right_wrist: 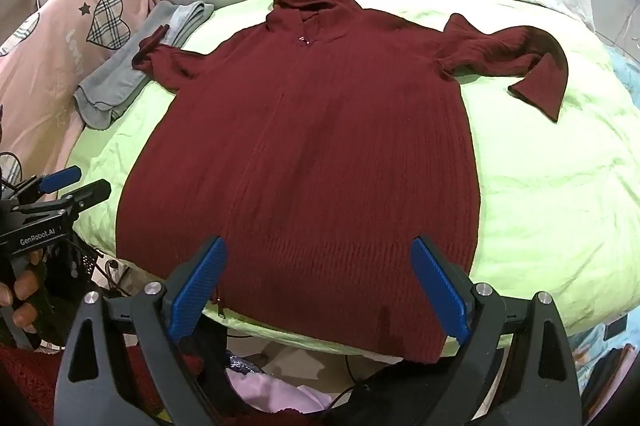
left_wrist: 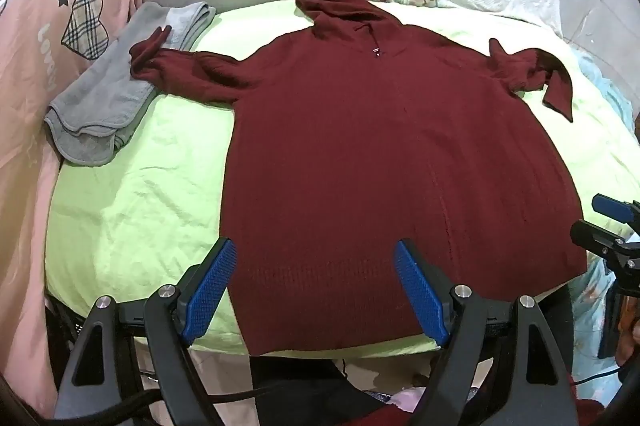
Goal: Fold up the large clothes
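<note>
Across the middle of the bed (left_wrist: pixel 132 210), hem at its near edge, the dark red hooded knit (left_wrist: pixel 384 154) lies flat, sleeves spread. It looks soft, thick and floppy, likely to sag and stretch; pinch it at hem corners or cuffs. Left gripper (left_wrist: pixel 314 290) and right gripper (right_wrist: pixel 320 288) hover wide, empty.

Matt ribbed knit hoodie (right_wrist: pixel 304 154) on a creased, smooth green cloth sheet (right_wrist: pixel 540 186); grey towel (left_wrist: pixel 104 106) looks soft.
</note>
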{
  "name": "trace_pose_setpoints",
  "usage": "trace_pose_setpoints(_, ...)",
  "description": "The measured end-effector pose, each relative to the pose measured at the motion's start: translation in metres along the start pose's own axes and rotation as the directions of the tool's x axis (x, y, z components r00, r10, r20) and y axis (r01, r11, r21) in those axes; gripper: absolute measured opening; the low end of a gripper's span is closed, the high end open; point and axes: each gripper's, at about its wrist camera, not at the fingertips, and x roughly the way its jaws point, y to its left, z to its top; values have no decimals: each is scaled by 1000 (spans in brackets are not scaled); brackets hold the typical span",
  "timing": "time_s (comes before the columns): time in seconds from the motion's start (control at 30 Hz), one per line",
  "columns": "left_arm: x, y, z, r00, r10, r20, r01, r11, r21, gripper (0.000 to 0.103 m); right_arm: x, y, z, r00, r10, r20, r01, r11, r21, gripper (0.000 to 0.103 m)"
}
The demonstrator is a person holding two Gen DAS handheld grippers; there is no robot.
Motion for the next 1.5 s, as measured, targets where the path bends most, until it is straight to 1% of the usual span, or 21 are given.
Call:
trace_pose_setpoints(0.13,-2,-2,1,1000,-8,7,8,1000,1,82,0,3,1,1000,7,1,-7,1000,-6,93)
trace_pose_setpoints(0.17,-7,0,1,1000,-18,21,18,1000,-6,82,1,3,1,1000,7,1,-7,1000,-8,93)
trace_pose_setpoints(0.23,-11,-2,-2,1000,-20,22,20,1000,-6,82,1,4,1,1000,6,1,-6,1000,-9,93)
trace_pose_setpoints(0.27,-3,1,1,1000,-5,-8,5,1000,9,82,1,4,1,1000,6,0,-6,1000,-8,93)
trace_pose_setpoints(0.37,-3,0,0,1000,-7,-12,7,1000,7,82,1,4,1,1000,6,0,-6,1000,-7,93)
trace_pose_setpoints(0.73,2,0,0,1000,-19,-19,19,1000,-1,82,2,4,0,1000,7,-1,-7,1000,-8,93)
trace_pose_setpoints(1.13,3,0,-1,1000,-15,-15,15,1000,4,82,2,5,1,1000,6,-2,-6,1000,-6,93)
trace_pose_setpoints(1.33,4,-1,0,999,-24,-32,24,1000,-1,82,1,5,1,1000,6,-1,-6,1000,-7,93)
trace_pose_setpoints(1.5,5,-2,0,999,-20,-28,20,1000,1,82,2,4,0,1000,6,-1,-6,1000,-6,93)
